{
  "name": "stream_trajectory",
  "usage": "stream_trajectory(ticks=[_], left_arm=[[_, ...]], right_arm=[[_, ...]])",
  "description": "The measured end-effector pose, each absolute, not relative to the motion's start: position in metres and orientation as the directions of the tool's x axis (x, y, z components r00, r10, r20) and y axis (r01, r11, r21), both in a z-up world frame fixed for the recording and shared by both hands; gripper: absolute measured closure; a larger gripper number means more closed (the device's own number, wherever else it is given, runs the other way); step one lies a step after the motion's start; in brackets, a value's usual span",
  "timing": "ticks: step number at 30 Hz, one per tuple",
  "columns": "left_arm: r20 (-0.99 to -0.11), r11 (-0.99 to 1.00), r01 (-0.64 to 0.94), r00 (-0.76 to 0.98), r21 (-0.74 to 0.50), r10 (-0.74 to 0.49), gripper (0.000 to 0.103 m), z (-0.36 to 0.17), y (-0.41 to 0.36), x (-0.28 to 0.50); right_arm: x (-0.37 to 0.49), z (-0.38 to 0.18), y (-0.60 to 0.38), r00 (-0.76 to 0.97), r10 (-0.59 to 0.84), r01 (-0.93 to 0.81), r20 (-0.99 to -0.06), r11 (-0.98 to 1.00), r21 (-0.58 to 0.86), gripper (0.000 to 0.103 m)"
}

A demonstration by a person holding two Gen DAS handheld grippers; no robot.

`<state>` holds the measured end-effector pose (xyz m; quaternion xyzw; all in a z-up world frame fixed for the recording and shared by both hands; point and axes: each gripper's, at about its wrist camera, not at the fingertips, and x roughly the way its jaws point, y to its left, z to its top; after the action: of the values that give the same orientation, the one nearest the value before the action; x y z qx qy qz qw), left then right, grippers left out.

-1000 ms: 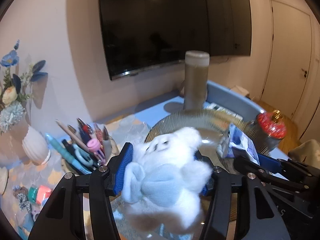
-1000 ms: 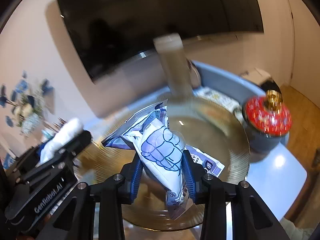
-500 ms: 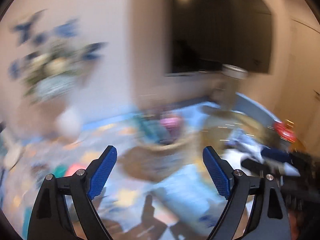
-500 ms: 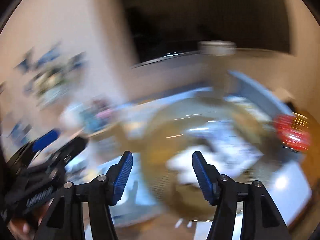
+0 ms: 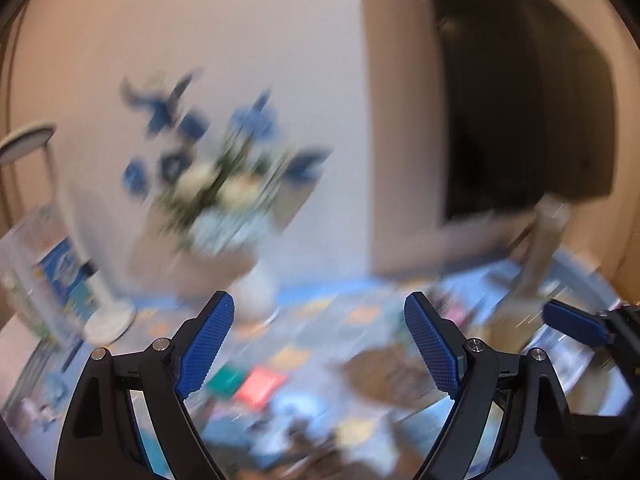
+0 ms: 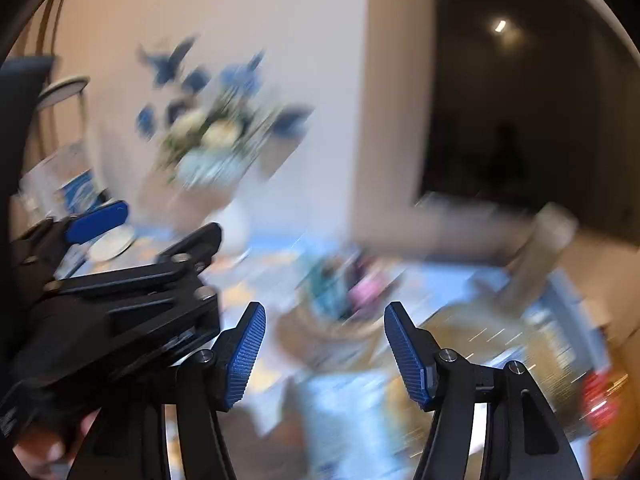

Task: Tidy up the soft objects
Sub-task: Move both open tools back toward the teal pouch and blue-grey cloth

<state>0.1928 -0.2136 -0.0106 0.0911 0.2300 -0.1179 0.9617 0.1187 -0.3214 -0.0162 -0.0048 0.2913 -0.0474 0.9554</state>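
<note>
Both views are heavily blurred. My left gripper (image 5: 319, 304) stands wide open with nothing between its blue pads, over the patterned blue tablecloth (image 5: 320, 308). My right gripper (image 6: 326, 312) is open too, with nothing between its pads. It faces a cup of pens (image 6: 348, 292). The left gripper's body (image 6: 120, 300) shows at the left of the right wrist view. One blue pad of the right gripper (image 5: 576, 326) pokes in at the right edge of the left wrist view. An amber glass dish (image 6: 480, 340) is smeared at lower right. I cannot make out the white plush toy or the packet.
A vase of blue and white flowers (image 5: 224, 184) stands at the back against the wall. A tall beige cylinder (image 5: 548, 240) stands below the dark TV (image 5: 520, 120). Small teal and red items (image 5: 248, 382) lie on the cloth. A red-lidded jar (image 6: 600, 400) sits far right.
The left gripper let go of the white plush toy and the right let go of the packet, over the glass dish. Both opened and swung left toward the flowers.
</note>
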Motion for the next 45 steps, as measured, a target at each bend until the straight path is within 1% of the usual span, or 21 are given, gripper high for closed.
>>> stream_trajectory(ticks=[2, 4, 7, 9, 11, 12, 14, 18, 21, 23, 25, 27, 32, 37, 38, 40, 43, 45], left_arm=[[-0.417, 0.944, 0.321, 0.87, 0.072, -0.264, 0.017, 0.019, -0.229, 0.186], [-0.378, 0.92, 0.387, 0.862, 0.058, -0.339, 0.016, 0.044, -0.253, 0.179], [-0.359, 0.863, 0.499, 0.822, 0.078, -0.443, 0.016, 0.063, -0.294, 0.161], [-0.366, 0.823, 0.559, 0.79, 0.099, -0.492, 0.016, 0.062, -0.322, 0.15], [-0.377, 0.788, 0.604, 0.762, 0.119, -0.527, 0.016, 0.052, -0.345, 0.14], [-0.391, 0.768, 0.629, 0.74, 0.118, -0.547, 0.016, 0.047, -0.354, 0.138], [-0.449, 0.717, 0.689, 0.676, 0.105, -0.584, 0.016, 0.029, -0.374, 0.139], [-0.525, 0.67, 0.735, 0.611, 0.099, -0.592, 0.018, -0.01, -0.397, 0.138], [-0.605, 0.658, 0.752, 0.545, 0.046, -0.58, 0.018, -0.046, -0.405, 0.143], [-0.65, 0.648, 0.761, 0.495, 0.005, -0.576, 0.018, -0.063, -0.406, 0.147], [-0.672, 0.639, 0.769, 0.459, -0.026, -0.58, 0.018, -0.074, -0.403, 0.149], [-0.68, 0.635, 0.772, 0.451, -0.028, -0.578, 0.018, -0.077, -0.399, 0.148], [-0.666, 0.638, 0.77, 0.46, -0.029, -0.587, 0.017, -0.064, -0.384, 0.143], [-0.62, 0.635, 0.771, 0.478, -0.044, -0.623, 0.016, -0.037, -0.353, 0.133], [-0.607, 0.636, 0.77, 0.483, -0.049, -0.631, 0.016, -0.032, -0.344, 0.13], [-0.587, 0.638, 0.768, 0.493, -0.054, -0.642, 0.016, -0.024, -0.327, 0.126], [-0.57, 0.668, 0.743, 0.532, -0.039, -0.626, 0.017, -0.014, -0.303, 0.121], [-0.551, 0.698, 0.716, 0.58, -0.006, -0.6, 0.017, -0.009, -0.285, 0.115]], right_arm=[[0.11, 0.009, -0.344, 0.852, -0.132, 0.137, -0.507, 0.99, -0.027, 0.043], [0.101, 0.023, -0.371, 0.857, -0.198, 0.216, -0.475, 0.976, -0.017, 0.043], [0.086, 0.026, -0.414, 0.832, -0.282, 0.335, -0.477, 0.942, 0.027, 0.043], [0.078, 0.016, -0.445, 0.805, -0.304, 0.398, -0.509, 0.913, 0.085, 0.043], [0.075, -0.002, -0.472, 0.753, -0.325, 0.461, -0.571, 0.881, 0.106, 0.043], [0.074, -0.012, -0.482, 0.721, -0.338, 0.493, -0.605, 0.864, 0.104, 0.043], [0.073, -0.029, -0.496, 0.685, -0.329, 0.517, -0.65, 0.848, 0.117, 0.043], [0.068, -0.078, -0.51, 0.602, -0.293, 0.554, -0.743, 0.823, 0.125, 0.043], [0.066, -0.111, -0.512, 0.546, -0.244, 0.568, -0.801, 0.811, 0.14, 0.043], [0.064, -0.12, -0.507, 0.536, -0.236, 0.568, -0.811, 0.811, 0.139, 0.043], [0.062, -0.124, -0.504, 0.527, -0.236, 0.568, -0.816, 0.812, 0.132, 0.043], [0.063, -0.122, -0.498, 0.517, -0.257, 0.577, -0.817, 0.809, 0.11, 0.043], [0.057, -0.103, -0.484, 0.55, -0.262, 0.567, -0.793, 0.815, 0.123, 0.042], [0.051, -0.082, -0.464, 0.587, -0.264, 0.549, -0.766, 0.824, 0.137, 0.04], [0.049, -0.078, -0.458, 0.594, -0.262, 0.541, -0.76, 0.829, 0.137, 0.039], [0.046, -0.071, -0.442, 0.612, -0.261, 0.521, -0.746, 0.843, 0.132, 0.033], [0.045, -0.064, -0.42, 0.62, -0.286, 0.509, -0.73, 0.855, 0.097, 0.033], [0.048, -0.061, -0.404, 0.633, -0.271, 0.489, -0.725, 0.866, 0.103, 0.033]])
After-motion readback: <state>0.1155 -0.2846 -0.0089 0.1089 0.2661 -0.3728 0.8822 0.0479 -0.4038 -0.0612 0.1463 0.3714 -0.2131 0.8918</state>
